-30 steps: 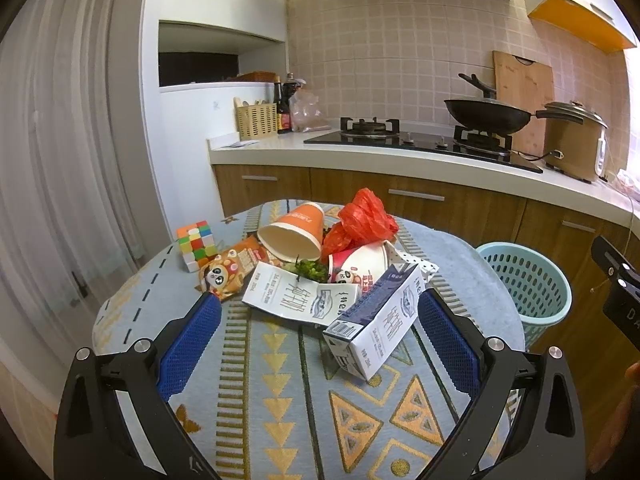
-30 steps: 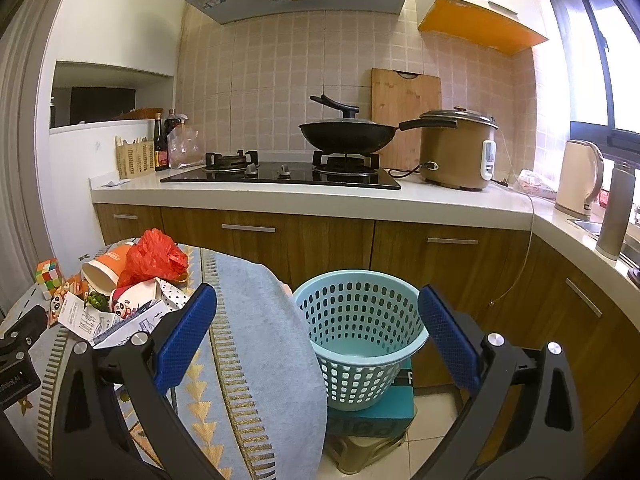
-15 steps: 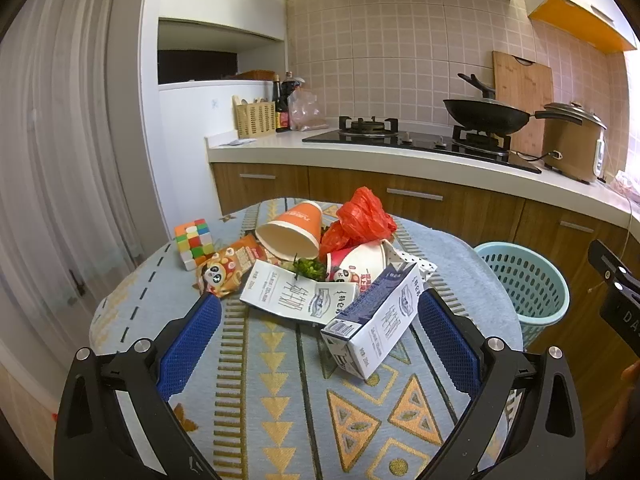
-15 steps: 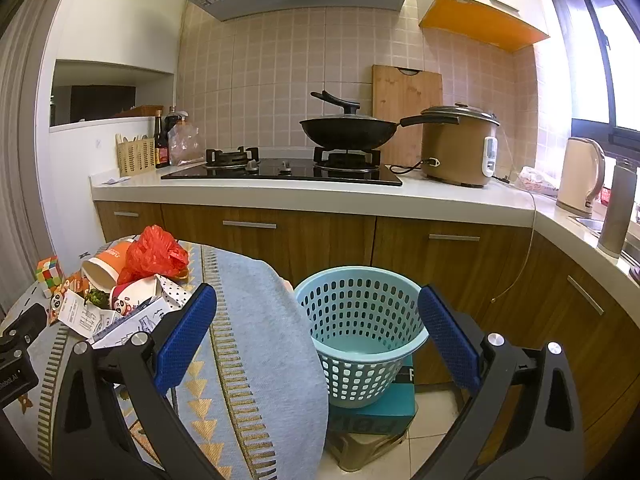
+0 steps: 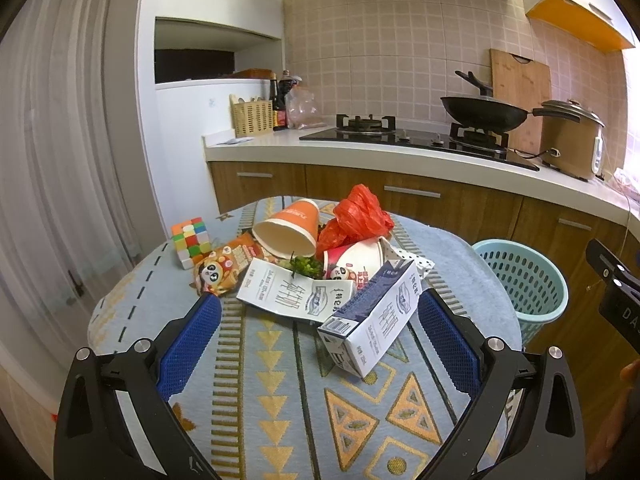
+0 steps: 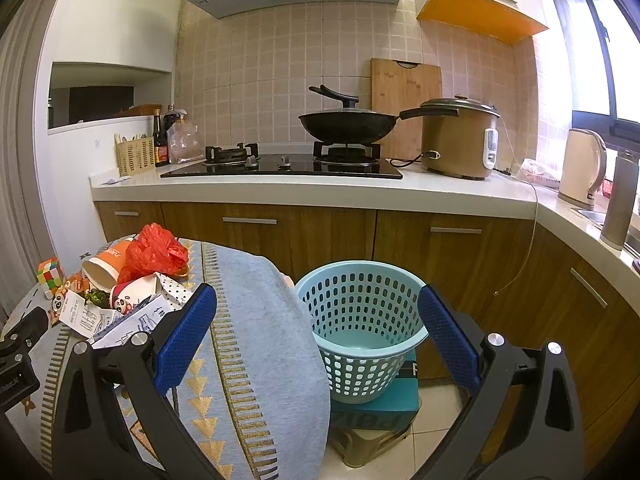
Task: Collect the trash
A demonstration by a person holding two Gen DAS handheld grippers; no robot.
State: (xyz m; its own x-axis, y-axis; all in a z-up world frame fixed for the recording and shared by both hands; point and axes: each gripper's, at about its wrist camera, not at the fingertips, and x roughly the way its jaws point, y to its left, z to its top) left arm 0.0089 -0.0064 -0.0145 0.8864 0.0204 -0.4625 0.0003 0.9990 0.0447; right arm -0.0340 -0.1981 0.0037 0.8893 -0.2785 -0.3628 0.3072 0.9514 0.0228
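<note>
A pile of trash lies on the round table [image 5: 280, 400]: a blue-and-white milk carton [image 5: 372, 320], a flattened white carton [image 5: 296, 292], an orange paper cup [image 5: 288, 228], a red plastic bag [image 5: 356, 216], a white noodle cup [image 5: 356, 260] and a panda snack wrapper [image 5: 220, 268]. My left gripper [image 5: 320, 336] is open and empty, just in front of the milk carton. My right gripper [image 6: 316, 332] is open and empty, facing the light blue basket [image 6: 360, 320] beside the table. The pile shows at left in the right wrist view [image 6: 120, 280].
A Rubik's cube [image 5: 190, 240] sits left of the pile. The basket [image 5: 520, 280] stands on a teal box [image 6: 376, 400] on a stool. Kitchen cabinets and a counter with stove, wok [image 6: 344, 124] and rice cooker lie behind.
My left gripper has drawn slightly back and up from the pile. My right gripper has shifted a little, the basket sitting slightly lower in its view.
</note>
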